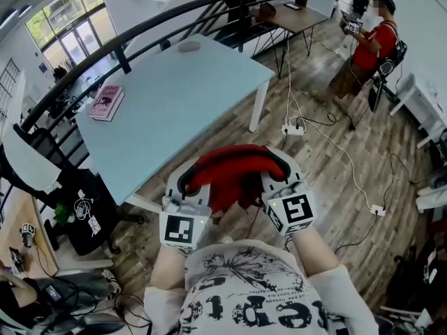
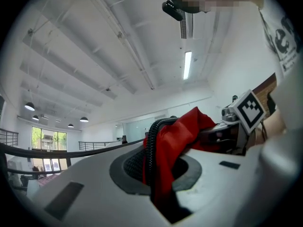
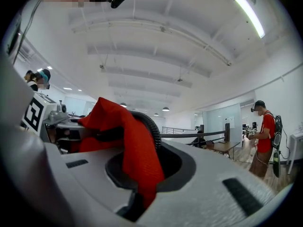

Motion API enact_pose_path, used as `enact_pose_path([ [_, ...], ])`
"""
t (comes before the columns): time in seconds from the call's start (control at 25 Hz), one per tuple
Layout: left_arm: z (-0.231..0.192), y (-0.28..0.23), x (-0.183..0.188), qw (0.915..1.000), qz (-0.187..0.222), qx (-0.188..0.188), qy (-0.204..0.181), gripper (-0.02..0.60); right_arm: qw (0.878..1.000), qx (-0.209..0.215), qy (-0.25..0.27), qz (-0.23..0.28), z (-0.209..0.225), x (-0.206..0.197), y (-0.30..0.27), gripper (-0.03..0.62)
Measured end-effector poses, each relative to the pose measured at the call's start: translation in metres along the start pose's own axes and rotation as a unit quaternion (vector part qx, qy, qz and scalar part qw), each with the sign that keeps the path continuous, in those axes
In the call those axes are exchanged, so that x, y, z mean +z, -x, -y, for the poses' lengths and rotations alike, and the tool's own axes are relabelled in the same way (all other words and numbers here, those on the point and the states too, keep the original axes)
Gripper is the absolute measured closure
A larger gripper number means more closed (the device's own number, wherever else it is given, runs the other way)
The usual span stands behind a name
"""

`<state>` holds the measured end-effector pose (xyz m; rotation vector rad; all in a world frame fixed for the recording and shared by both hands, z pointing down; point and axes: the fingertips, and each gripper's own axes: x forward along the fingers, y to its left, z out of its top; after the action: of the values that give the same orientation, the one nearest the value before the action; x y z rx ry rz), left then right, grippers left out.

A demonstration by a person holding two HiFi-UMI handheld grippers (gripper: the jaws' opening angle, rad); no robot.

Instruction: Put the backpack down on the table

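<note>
A red backpack with black corded trim hangs between my two grippers, over the wooden floor just off the near corner of the light blue table. My left gripper is shut on its left side and my right gripper on its right side. The left gripper view has red fabric and the black trim pinched in the left gripper. The right gripper view has red cloth clamped in the right gripper. The bag's lower part is hidden behind the grippers.
A pink book lies at the table's left end and a small grey object at its far edge. A black railing runs behind the table. A power strip and cables lie on the floor. A person in red stands far right.
</note>
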<state>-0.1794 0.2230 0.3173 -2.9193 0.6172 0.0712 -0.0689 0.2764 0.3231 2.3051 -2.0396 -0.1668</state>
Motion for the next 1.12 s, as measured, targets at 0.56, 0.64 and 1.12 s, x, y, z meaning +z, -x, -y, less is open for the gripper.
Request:
enact_pose_path([
  [0.56, -0.111, -0.096, -0.033, 0.9960, -0.011, 0.088, -0.006, 0.537, 0.996, 0.087, 0.008, 0.006, 0.029, -0.018, -0.163, 0.571],
  [0.64, -0.119, -0.115, -0.037, 0.9936, -0.022, 0.111, -0.005, 0.537, 0.994, 0.113, 0.006, 0.013, 0.041, -0.022, -0.187, 0.571],
  [1.12, -0.176, -0.245, -0.015, 0.9627, -0.005, 0.268, -0.039, 0.535, 0.960, 0.270, 0.027, 0.068, 0.127, -0.006, -0.328, 0.571],
])
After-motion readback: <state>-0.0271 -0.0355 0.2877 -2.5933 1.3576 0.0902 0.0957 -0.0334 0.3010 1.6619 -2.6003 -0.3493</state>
